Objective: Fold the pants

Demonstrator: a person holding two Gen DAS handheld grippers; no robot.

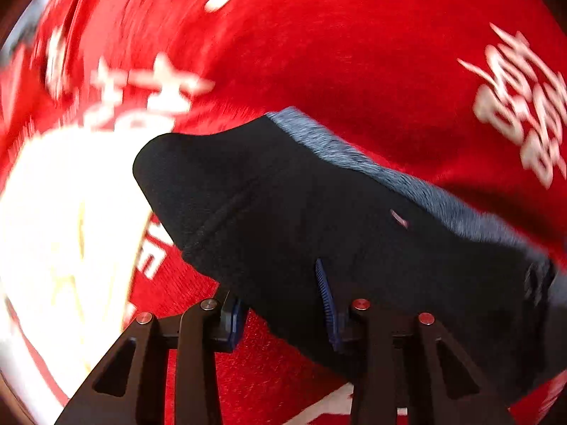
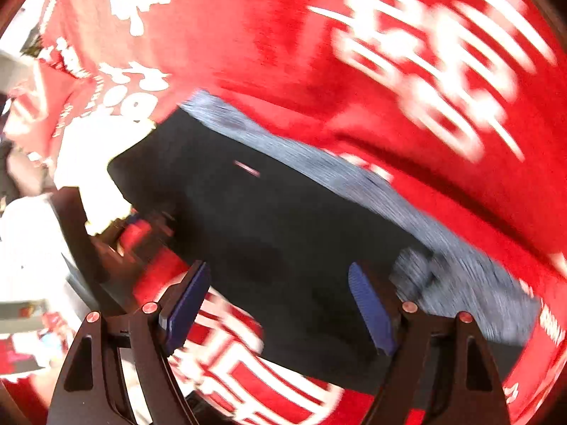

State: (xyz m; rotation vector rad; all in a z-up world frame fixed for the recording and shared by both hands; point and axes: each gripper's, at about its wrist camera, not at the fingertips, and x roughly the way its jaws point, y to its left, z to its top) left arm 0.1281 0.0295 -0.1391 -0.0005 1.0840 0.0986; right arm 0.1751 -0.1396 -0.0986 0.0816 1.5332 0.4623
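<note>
The pants [image 1: 319, 205] are a black garment with a grey fleecy lining showing along the far edge, lying bunched on a red cloth. In the left wrist view my left gripper [image 1: 283, 304] is open, its blue-padded fingers [image 1: 327, 301] spread, with the black fabric lying over and between them. In the right wrist view the pants [image 2: 269, 219] lie ahead, grey lining [image 2: 443, 248] to the right. My right gripper [image 2: 280, 304] is open just above the near edge of the fabric, holding nothing. Both views are motion-blurred.
The surface is a red cloth with white lettering [image 1: 389, 53], also in the right wrist view [image 2: 425, 53]. A bright white patch [image 1: 53, 212] is at left. The left gripper's dark body [image 2: 81, 233] shows at the left of the right view.
</note>
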